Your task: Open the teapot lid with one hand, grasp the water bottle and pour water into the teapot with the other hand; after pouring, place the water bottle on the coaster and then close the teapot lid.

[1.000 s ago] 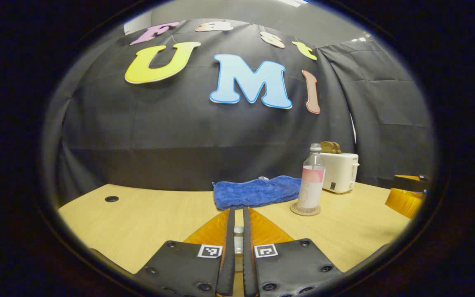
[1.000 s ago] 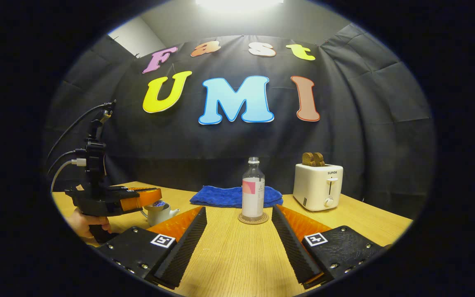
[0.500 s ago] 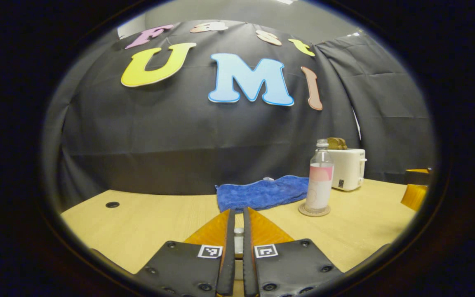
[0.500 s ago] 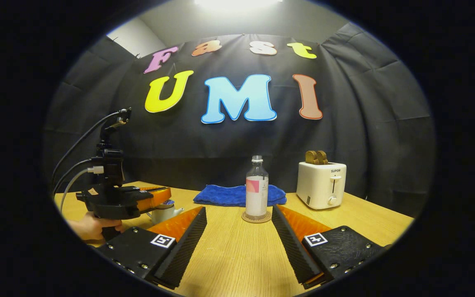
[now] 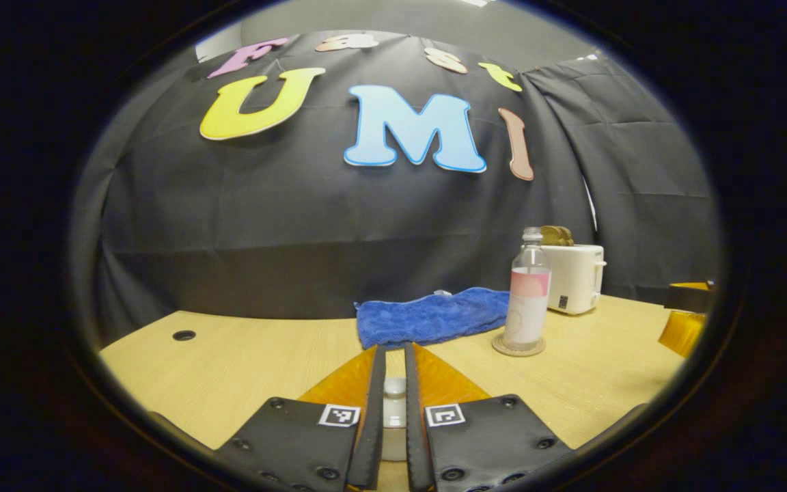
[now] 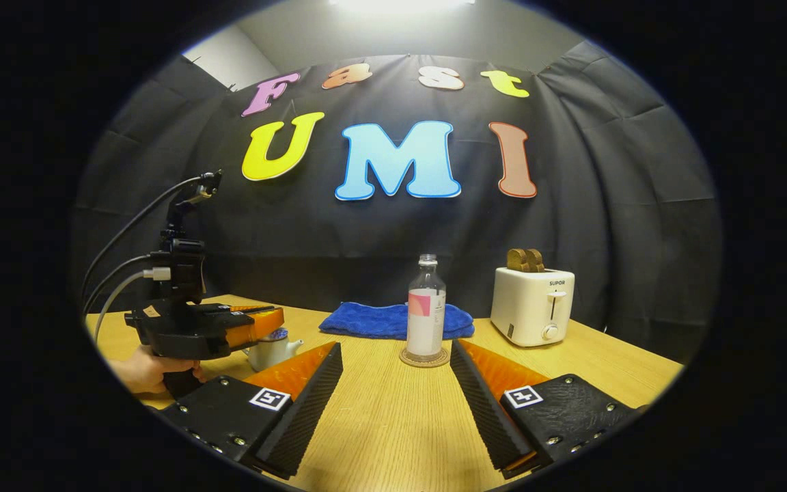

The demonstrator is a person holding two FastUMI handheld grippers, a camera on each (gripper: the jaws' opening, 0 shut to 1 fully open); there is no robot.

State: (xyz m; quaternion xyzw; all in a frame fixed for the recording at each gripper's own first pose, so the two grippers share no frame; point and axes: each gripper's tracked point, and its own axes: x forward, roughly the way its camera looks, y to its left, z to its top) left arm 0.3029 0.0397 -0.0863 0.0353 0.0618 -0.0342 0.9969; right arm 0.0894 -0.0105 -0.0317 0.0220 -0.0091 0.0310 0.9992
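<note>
My left gripper [image 5: 390,350] is shut on the white knob of the teapot lid [image 5: 394,391], which shows in the narrow gap between its fingers. In the right gripper view, the left gripper [image 6: 267,321], held by a hand, sits right over the small white teapot [image 6: 267,351]; I cannot tell whether the lid rests on the pot. The clear water bottle [image 6: 425,318] [image 5: 527,301] stands upright and uncapped on the round coaster [image 6: 423,359] [image 5: 518,347]. My right gripper [image 6: 395,345] is open and low over the table, well short of the bottle.
A folded blue cloth [image 6: 373,321] lies behind the bottle. A white toaster [image 6: 532,306] with toast in it stands at the back right. The wooden table [image 6: 393,424] has a cable hole [image 5: 184,335] on its left side.
The left gripper view has shifted so the bottle sits farther right, and more of the white lid shows between its fingers. The right gripper has stayed open and almost still.
</note>
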